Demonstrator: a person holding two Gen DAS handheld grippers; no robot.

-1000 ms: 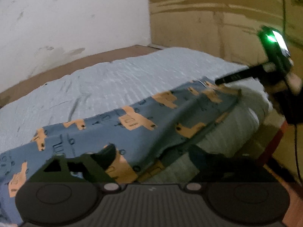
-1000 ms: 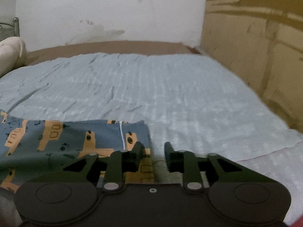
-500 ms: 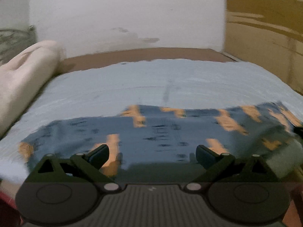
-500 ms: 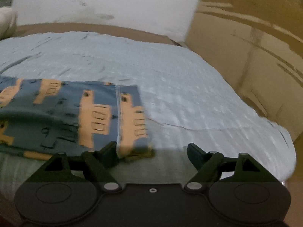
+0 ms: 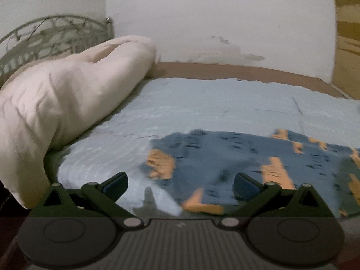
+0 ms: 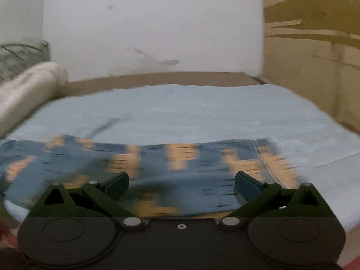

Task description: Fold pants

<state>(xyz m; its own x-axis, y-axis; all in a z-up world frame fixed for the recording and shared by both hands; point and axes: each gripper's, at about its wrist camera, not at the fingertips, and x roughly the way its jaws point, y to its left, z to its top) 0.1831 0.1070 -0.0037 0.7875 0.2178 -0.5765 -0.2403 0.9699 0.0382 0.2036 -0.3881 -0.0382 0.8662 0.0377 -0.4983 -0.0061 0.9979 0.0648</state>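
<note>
Lying part-folded on the pale blue bedsheet (image 6: 202,112), blue orange-patterned cotton pants (image 6: 180,171), further folds likely left, both tongs just opened, empty.

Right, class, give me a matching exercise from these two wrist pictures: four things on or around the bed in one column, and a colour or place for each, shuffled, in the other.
Things:
1. pants
2. bedsheet
3. rolled duvet
4. metal headboard

Descriptions:
A. cream, lying along the bed's left side
B. pale blue, covering the mattress
C. curved scrollwork behind the cream roll
D. blue with orange shapes, flat near the front edge

Pairs: 1-D, 2-B, 3-A, 4-C
</note>
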